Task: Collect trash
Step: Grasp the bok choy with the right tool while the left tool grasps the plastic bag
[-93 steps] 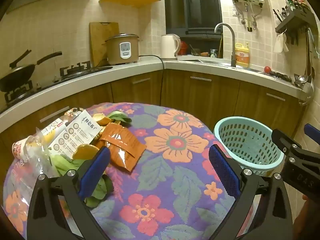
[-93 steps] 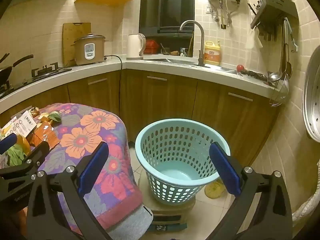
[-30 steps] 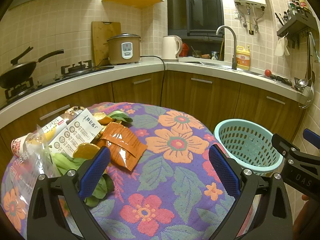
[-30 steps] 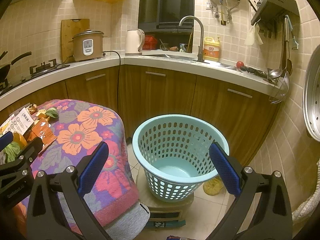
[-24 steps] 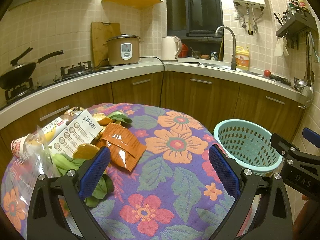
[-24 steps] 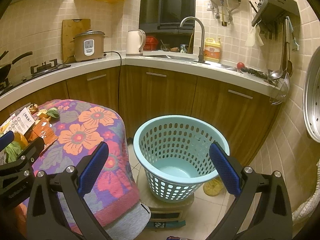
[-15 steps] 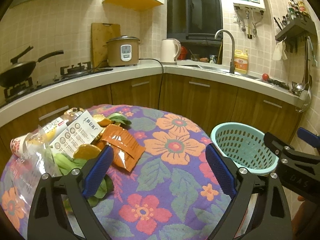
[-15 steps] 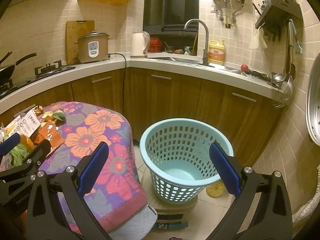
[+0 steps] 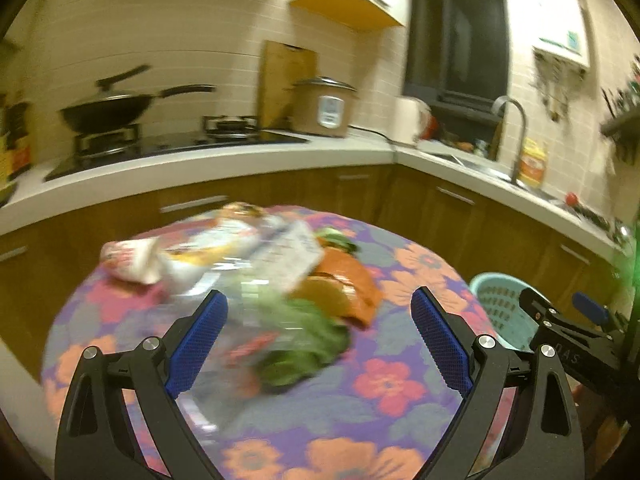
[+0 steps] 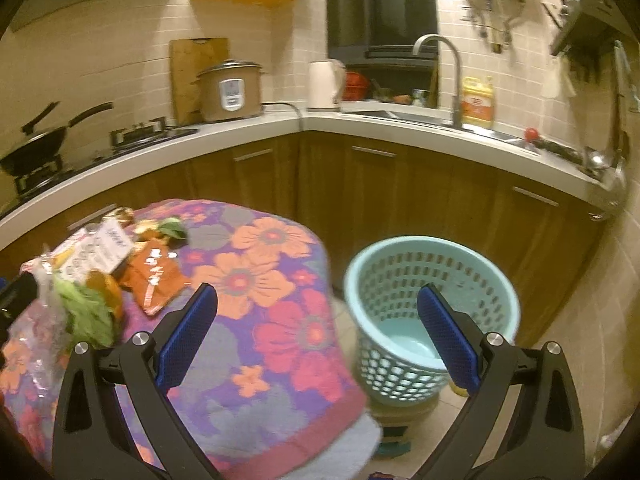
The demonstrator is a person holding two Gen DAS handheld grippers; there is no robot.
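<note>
A round table under a floral cloth (image 10: 256, 280) is the landmark here, standing in front of the curved kitchen counter (image 10: 360, 128). Just off the table's right edge, lower down on the floor, a pale blue perforated basket (image 10: 432, 280) sits on a small stand, its inside bare. The trash is heaped on the far left part of the table: a clear plastic bag (image 9: 224, 300), green leaves (image 9: 304, 340) spilling toward the table's middle, a white printed leaflet (image 10: 104, 248), an orange wrapper (image 10: 158, 276) just right of it, and a yellowish peel (image 10: 102, 282) touching the leaves. The left gripper (image 9: 318, 340) hovers above the near side of that heap, blue pads spread wide, nothing between them; its view is motion-blurred. The right gripper (image 10: 318, 340) hangs over the table's right edge beside the basket, also spread wide and empty.
</note>
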